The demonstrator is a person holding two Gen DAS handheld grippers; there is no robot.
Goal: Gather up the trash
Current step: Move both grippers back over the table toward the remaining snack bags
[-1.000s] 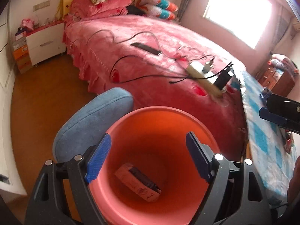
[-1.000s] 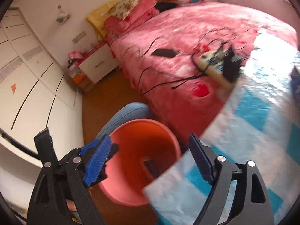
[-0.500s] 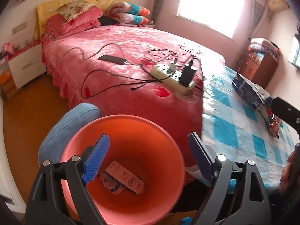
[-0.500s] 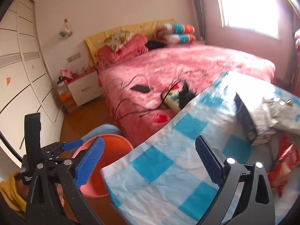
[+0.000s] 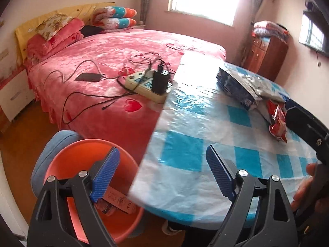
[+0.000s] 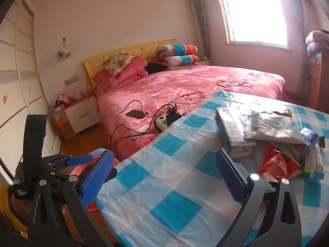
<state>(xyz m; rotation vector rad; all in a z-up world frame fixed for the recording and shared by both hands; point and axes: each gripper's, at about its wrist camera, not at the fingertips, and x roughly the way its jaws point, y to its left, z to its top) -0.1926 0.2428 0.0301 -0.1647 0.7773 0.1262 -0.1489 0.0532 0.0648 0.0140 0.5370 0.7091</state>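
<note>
Left gripper (image 5: 162, 174): jaws spread wide, nothing between the blue pads, pointing steeply downward. Right gripper (image 6: 164, 177): jaws spread wide and empty, tilted gently downward; the hand (image 5: 304, 187) on its grip shows at the left view's right edge

Your right gripper (image 6: 164, 177) stands wide, nothing between its jaws, above the blue-checked tablecloth (image 6: 164, 185). Ahead to your right, a red wrapper (image 6: 277, 164) lies beside a grey bag (image 6: 273, 127) and a dark box (image 6: 228, 127). The left gripper (image 6: 80, 160) sits at your left, over the orange bin (image 6: 76, 169).
</note>
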